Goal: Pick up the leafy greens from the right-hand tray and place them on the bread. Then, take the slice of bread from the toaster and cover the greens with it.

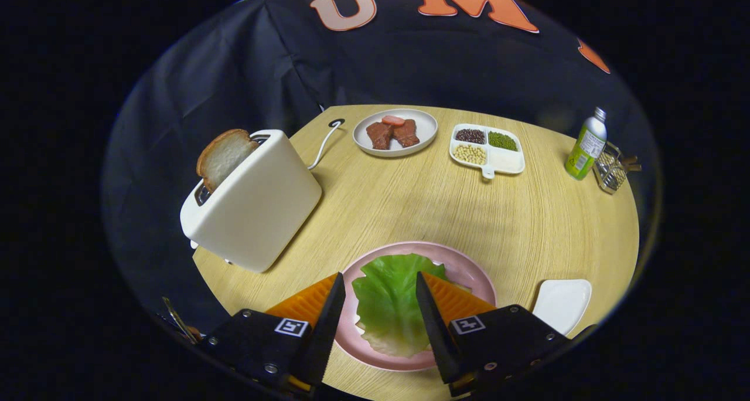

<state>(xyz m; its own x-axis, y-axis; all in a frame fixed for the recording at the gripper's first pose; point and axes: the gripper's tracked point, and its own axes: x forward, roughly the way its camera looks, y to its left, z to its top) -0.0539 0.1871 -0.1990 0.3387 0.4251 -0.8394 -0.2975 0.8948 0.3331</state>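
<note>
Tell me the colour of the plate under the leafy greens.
Pink, best seen in the gripper view: the plate holds the leafy greens.

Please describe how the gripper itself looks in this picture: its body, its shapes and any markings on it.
The gripper has two black, angular body blocks with small round screws. Each block carries a small square black-and-white marker on a white patch. The two fingers are flat wedges that narrow to points.

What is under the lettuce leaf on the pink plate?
The leafy greens lie on the pink plate, between the open fingers of the hand-held gripper. A pale edge, probably bread, peeks out beside the leaf; the rest is covered.
</note>
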